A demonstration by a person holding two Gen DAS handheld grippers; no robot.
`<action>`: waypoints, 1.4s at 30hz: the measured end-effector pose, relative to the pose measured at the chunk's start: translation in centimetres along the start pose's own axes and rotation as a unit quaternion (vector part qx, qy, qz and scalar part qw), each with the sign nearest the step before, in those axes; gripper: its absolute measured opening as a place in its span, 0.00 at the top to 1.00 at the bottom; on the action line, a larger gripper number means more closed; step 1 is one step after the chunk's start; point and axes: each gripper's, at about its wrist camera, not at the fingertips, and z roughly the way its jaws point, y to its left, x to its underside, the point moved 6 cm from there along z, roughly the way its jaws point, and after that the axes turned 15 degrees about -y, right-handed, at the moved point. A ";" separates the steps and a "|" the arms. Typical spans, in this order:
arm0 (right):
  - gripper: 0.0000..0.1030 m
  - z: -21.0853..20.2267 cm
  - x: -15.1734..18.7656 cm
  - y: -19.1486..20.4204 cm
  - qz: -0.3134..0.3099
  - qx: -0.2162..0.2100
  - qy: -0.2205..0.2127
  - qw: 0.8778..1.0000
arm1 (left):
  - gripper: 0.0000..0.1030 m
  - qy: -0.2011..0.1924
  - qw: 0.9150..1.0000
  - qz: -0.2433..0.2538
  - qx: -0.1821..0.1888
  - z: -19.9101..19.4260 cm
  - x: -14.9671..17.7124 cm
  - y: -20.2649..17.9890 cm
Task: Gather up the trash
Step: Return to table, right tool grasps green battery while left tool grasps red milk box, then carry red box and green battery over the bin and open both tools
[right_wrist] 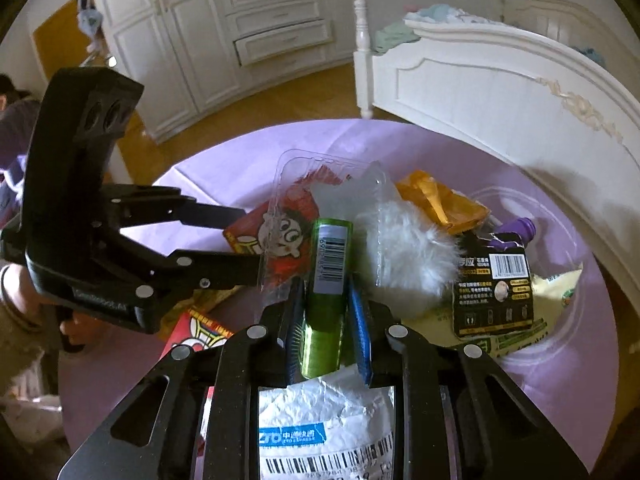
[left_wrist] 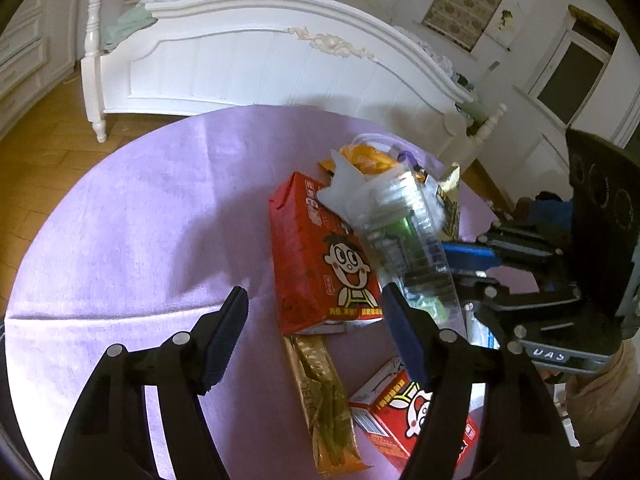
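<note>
A pile of trash lies on a round table with a lilac cloth (left_wrist: 120,240). My right gripper (right_wrist: 326,284) is shut on a green tube (right_wrist: 326,280) inside a clear blister pack (left_wrist: 404,232), which it holds tilted over the pile. A red cartoon carton (left_wrist: 324,264) lies between the open jaws of my left gripper (left_wrist: 314,294). A strip of cloth shows between its left finger (left_wrist: 228,320) and the carton. In the right wrist view the left gripper (right_wrist: 252,240) reaches in from the left onto that carton (right_wrist: 280,236).
A snack wrapper (left_wrist: 324,408) and a second red carton (left_wrist: 404,420) lie near me. An orange wrapper (right_wrist: 440,204), white fluff (right_wrist: 408,248), a black battery card (right_wrist: 496,292) and a white courier bag (right_wrist: 324,432) share the table. A white bed (left_wrist: 260,64) stands behind.
</note>
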 end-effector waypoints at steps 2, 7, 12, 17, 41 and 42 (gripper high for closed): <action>0.77 0.2 0.0 0.1 -0.006 0.007 -0.001 1.000 | 0.33 0.004 1.000 0.004 -0.001 0.2 0.1 -0.1; 0.78 0.7 -0.4 -0.5 0.012 -0.009 0.003 1.000 | 0.32 0.010 1.000 -0.025 0.005 0.7 -0.1 0.5; 0.79 -1.7 -0.7 -1.4 0.065 -0.033 -0.046 0.996 | 0.45 0.017 0.999 -0.037 0.028 1.0 0.0 0.3; 0.79 -6.9 -0.9 -2.2 0.097 -0.011 -0.125 0.987 | 0.57 0.016 0.999 -0.039 0.034 1.3 -0.1 -0.4; 0.79 -12.6 0.2 1.3 0.154 -0.036 -0.158 0.975 | 0.67 -0.121 0.991 -0.051 -0.034 -10.2 -2.0 2.2; 0.79 -12.6 0.1 1.7 0.153 -0.040 -0.156 0.975 | 0.67 -0.128 0.990 -0.054 -0.039 -11.1 -1.8 2.7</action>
